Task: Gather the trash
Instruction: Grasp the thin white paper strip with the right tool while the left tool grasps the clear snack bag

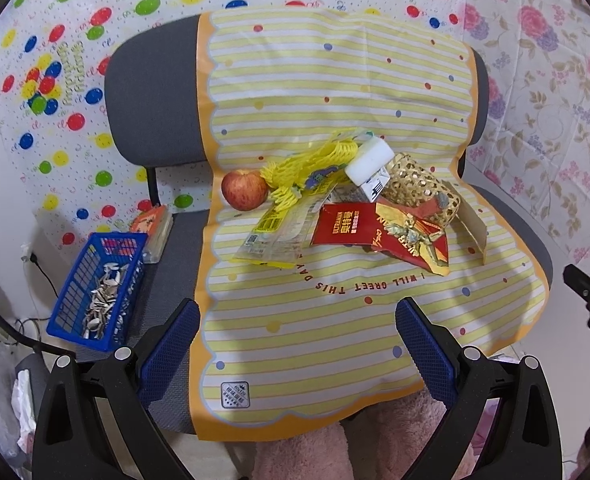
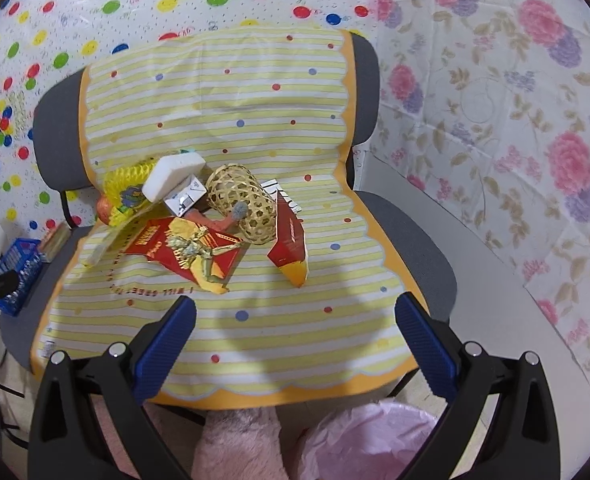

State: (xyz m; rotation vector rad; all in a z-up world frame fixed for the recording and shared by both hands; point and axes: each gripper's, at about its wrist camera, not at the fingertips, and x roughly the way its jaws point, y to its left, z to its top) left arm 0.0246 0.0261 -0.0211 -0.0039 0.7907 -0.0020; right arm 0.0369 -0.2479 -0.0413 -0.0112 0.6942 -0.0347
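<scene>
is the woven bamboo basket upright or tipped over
Tipped over: the bamboo basket lies on its side on the striped mat, its round end facing the camera.

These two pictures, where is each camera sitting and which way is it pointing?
Left wrist view: rides on the left hand-held gripper, looking forward and down at the chair's striped mat; its own open fingers show, plus the other gripper at the right edge.
Right wrist view: rides on the right hand-held gripper, facing the same mat from further right; its own open fingers show.
Shared: the apple, woven basket and red wrapper.
</scene>
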